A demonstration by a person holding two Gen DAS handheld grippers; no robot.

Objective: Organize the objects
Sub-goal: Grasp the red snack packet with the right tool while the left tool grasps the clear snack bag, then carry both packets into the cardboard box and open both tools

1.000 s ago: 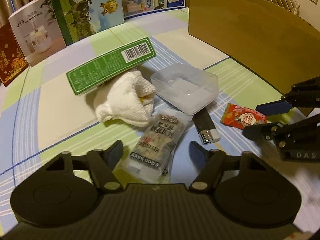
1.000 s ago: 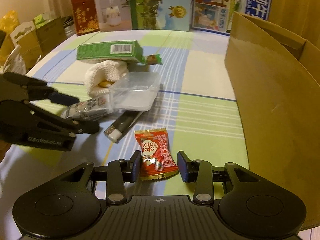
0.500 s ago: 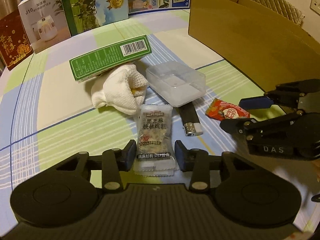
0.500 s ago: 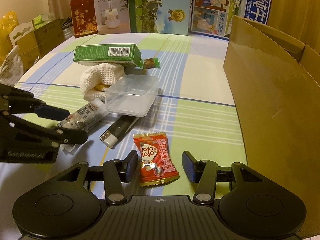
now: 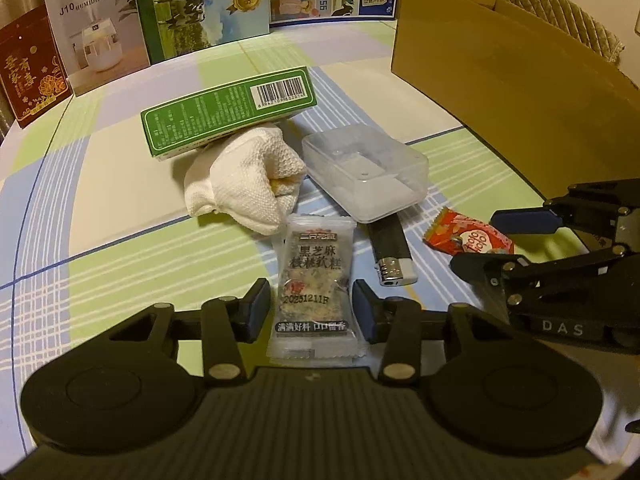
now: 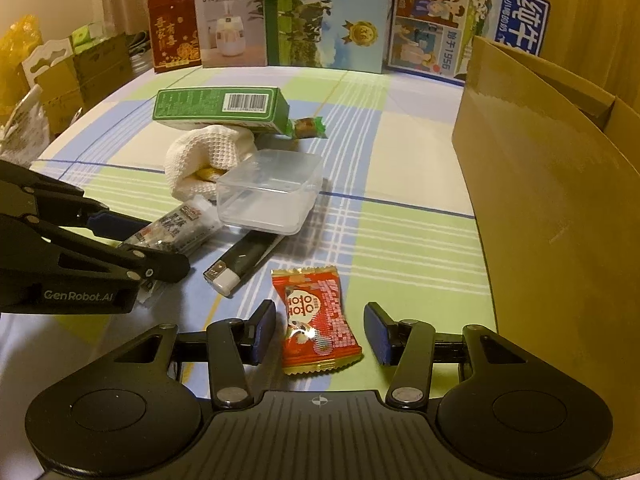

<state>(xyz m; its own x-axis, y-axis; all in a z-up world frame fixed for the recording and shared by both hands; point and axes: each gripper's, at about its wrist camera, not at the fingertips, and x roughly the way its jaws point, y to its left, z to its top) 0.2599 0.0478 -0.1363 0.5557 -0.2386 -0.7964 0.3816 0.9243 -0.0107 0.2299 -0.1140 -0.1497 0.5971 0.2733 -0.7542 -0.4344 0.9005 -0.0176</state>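
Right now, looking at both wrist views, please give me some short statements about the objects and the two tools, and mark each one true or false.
1. The clear snack packet lies between the fingers of the left tool. True.
2. The red candy wrapper is gripped tightly by the right tool. False: it lies between the pads with a gap showing on both sides.
3. The green box rests partly on the white cloth. True.
4. The black lighter stands upright. False: it lies flat, one end under the clear plastic container.
5. The red candy wrapper is inside the cardboard box. False: it lies on the tablecloth.
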